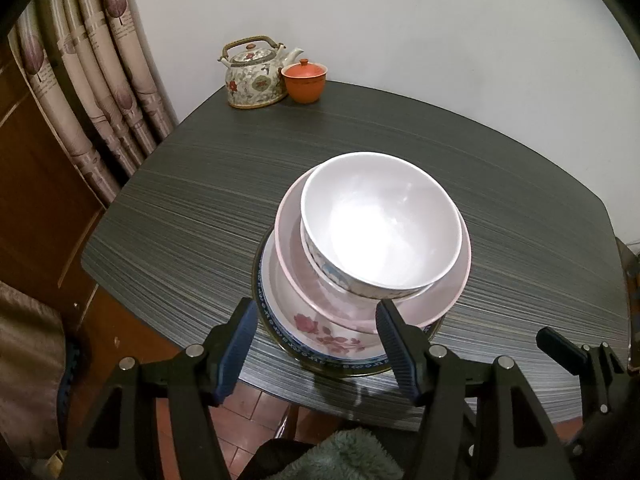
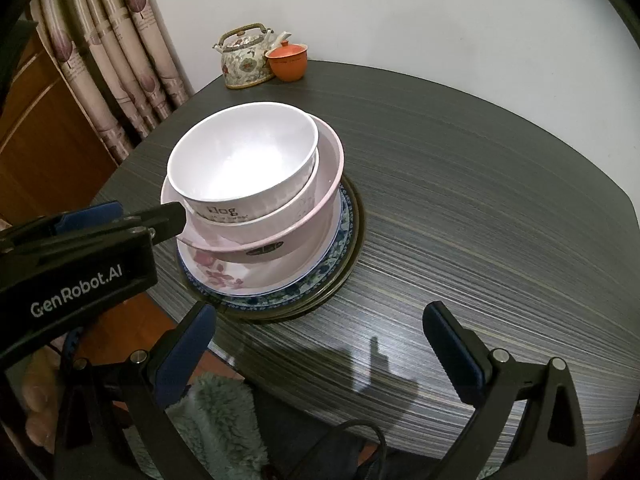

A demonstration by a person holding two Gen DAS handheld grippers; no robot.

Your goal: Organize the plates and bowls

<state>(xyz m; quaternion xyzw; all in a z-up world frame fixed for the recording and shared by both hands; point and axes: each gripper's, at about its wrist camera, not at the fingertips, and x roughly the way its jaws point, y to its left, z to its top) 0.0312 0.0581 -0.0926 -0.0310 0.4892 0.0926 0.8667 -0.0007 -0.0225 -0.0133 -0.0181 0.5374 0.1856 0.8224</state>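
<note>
A white bowl point(image 1: 380, 224) sits on top of a stack: it rests in a pink bowl point(image 1: 448, 296), over a white plate with red flowers point(image 1: 320, 326), over a blue-patterned plate point(image 1: 276, 320). The stack stands near the table's front edge. My left gripper point(image 1: 316, 328) is open, its fingers either side of the stack's near rim, holding nothing. In the right wrist view the stack point(image 2: 256, 184) is at centre left. My right gripper point(image 2: 320, 336) is open and empty over the table, to the right of the stack. The left gripper's body point(image 2: 80, 256) shows at the left.
A flowered teapot point(image 1: 256, 74) and an orange lidded cup point(image 1: 304, 80) stand at the dark table's point(image 1: 520, 220) far corner by the wall. Curtains point(image 1: 92, 80) and a wooden cabinet are left of the table. A fuzzy green cloth point(image 2: 216, 428) lies below the front edge.
</note>
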